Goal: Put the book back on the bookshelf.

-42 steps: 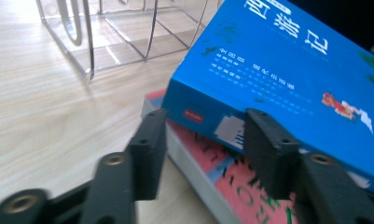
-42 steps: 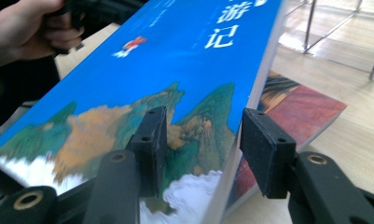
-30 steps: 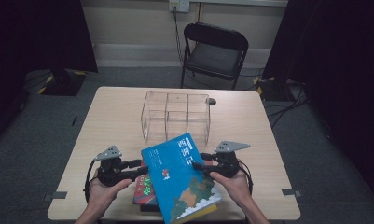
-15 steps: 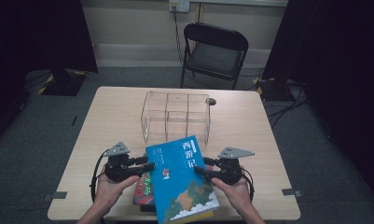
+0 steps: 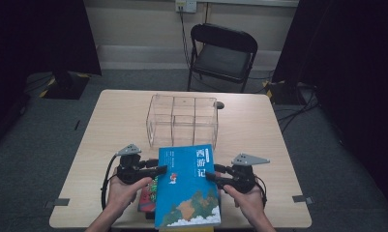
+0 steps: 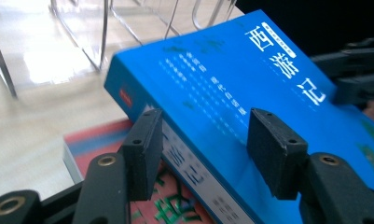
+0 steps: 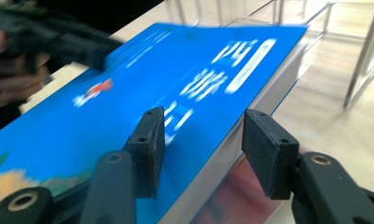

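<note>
A thick blue book (image 5: 189,186) with white Chinese characters is held over the front middle of the table. My left gripper (image 5: 158,170) clamps its spine edge and my right gripper (image 5: 212,173) clamps its page edge. In the left gripper view the blue book (image 6: 231,88) runs between the two pads, one on the cover and one beneath. The right gripper view has the blue book (image 7: 152,79) caught the same way. Beneath it lies a red book (image 5: 147,195), also seen as the red book (image 6: 96,140) and the red book (image 7: 250,186).
A clear plastic organizer (image 5: 182,121) with several compartments stands just beyond the book on the wooden table (image 5: 114,121). A small dark object (image 5: 220,104) lies by its far right corner. A black chair (image 5: 223,53) stands behind the table.
The blue book has turned squarer to the table and come lower over the red book. Both hands and grippers moved with it, slightly toward the table's front.
</note>
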Available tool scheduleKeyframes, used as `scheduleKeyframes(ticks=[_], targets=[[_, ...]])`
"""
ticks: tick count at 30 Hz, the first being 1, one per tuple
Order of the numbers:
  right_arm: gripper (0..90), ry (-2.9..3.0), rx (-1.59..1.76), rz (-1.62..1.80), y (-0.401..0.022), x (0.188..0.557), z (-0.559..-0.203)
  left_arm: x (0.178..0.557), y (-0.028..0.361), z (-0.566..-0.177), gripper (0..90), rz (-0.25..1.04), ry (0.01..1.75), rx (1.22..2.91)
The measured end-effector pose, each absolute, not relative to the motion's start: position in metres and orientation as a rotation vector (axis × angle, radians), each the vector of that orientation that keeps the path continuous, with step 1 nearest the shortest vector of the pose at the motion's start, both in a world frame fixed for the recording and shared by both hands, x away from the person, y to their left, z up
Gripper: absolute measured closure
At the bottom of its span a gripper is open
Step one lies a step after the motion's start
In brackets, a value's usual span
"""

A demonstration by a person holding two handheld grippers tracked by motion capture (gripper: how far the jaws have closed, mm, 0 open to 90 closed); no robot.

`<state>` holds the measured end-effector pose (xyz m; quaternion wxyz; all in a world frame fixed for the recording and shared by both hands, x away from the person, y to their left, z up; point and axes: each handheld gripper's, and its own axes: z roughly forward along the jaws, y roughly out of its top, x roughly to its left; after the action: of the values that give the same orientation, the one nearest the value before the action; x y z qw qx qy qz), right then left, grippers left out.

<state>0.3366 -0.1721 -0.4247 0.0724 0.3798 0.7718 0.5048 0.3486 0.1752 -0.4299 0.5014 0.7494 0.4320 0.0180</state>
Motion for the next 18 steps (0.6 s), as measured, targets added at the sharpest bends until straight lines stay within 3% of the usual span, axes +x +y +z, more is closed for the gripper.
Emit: scheduleKeyframes(ticks=[5,18], targets=[[50.2,2.277,1.212,1.52,-0.168,0.357,-0.425,0.341,0.176,-0.431,44.7,0.013,1.034,1.813],[50.0,2.205,1.406,1.635,-0.17,0.355,-0.436,0.338,0.176,-0.433,41.5,0.006,1.034,1.806]])
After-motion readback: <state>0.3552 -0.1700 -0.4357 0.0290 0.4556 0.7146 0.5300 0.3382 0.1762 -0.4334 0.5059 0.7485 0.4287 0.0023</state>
